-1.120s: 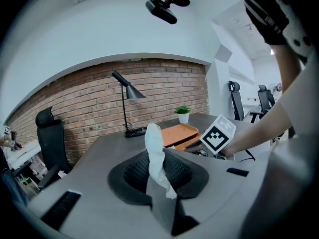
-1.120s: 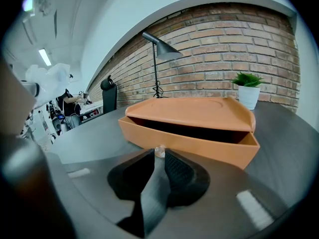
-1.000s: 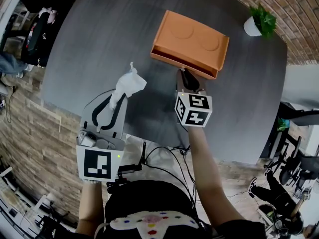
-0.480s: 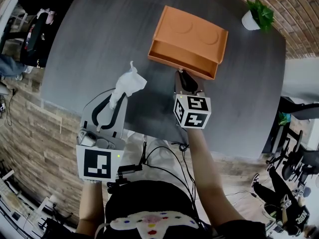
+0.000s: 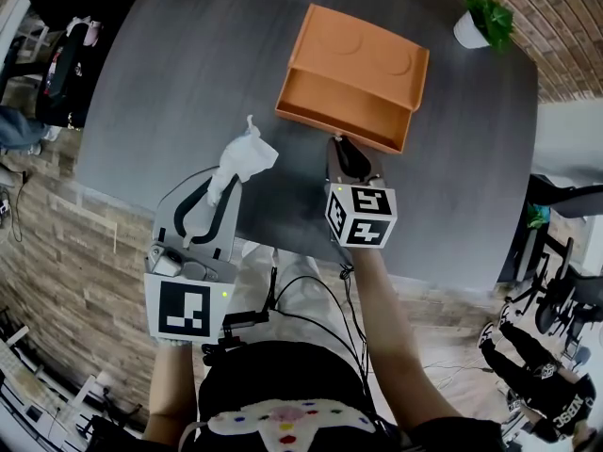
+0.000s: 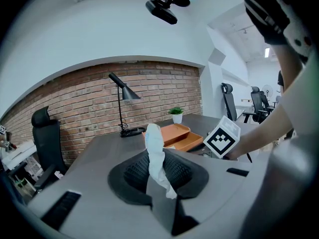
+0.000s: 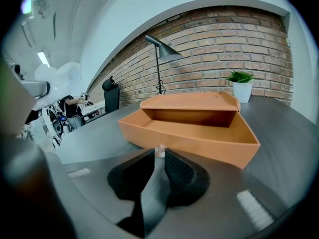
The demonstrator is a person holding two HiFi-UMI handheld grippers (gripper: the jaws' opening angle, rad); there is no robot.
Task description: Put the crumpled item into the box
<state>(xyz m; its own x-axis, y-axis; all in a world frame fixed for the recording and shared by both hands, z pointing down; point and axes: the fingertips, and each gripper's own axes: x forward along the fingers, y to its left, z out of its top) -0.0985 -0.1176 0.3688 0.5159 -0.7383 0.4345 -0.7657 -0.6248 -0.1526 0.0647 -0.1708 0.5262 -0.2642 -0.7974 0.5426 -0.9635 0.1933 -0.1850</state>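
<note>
Light: came bright, soft and even.
Shadows: lay faint beside box (image 5: 350, 75).
Edges: bowed hard, blackened at gripper-view corners.
Focus: softened at lower foreground of gripper views.

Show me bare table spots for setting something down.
Bare: the wide table stretch left of the orange box; a narrower strip between box and potted plant. Crowded: the near edge, where the right gripper holds the drawer knob.

Hand-held grippers clamped: left (image 5: 228, 180), right (image 5: 347, 145).
</note>
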